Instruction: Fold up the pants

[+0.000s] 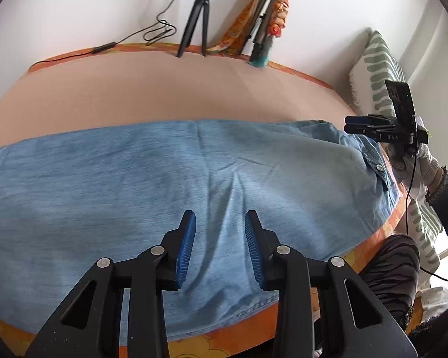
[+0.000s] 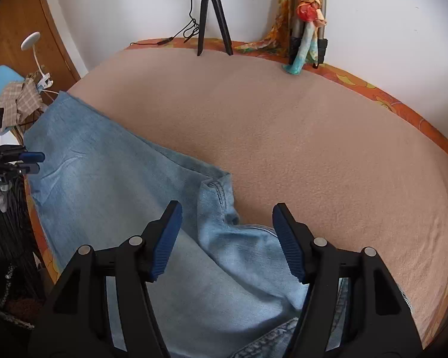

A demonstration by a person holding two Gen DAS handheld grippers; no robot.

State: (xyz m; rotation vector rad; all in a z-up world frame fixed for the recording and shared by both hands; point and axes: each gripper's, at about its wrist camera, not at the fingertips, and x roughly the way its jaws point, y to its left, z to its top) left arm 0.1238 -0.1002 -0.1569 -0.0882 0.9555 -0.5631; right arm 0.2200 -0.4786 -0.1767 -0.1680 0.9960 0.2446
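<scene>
On the bed [image 1: 170,89], covered by a peach blanket, light blue denim pants [image 1: 152,176] lie spread flat along the near edge. My left gripper [image 1: 220,247] hovers above them, jaws narrowly parted, holding nothing. My right gripper [image 2: 227,241] hangs over the rumpled waistband end, jaws wide, empty. There are no containers.

- The pants [image 1: 170,173] run off the left edge in the left wrist view.
- The far tripod [image 2: 212,15] loses its top at the frame edge.
- The person's gloved hand [image 1: 415,161] is partly hidden behind the right gripper [image 1: 358,125].
</scene>
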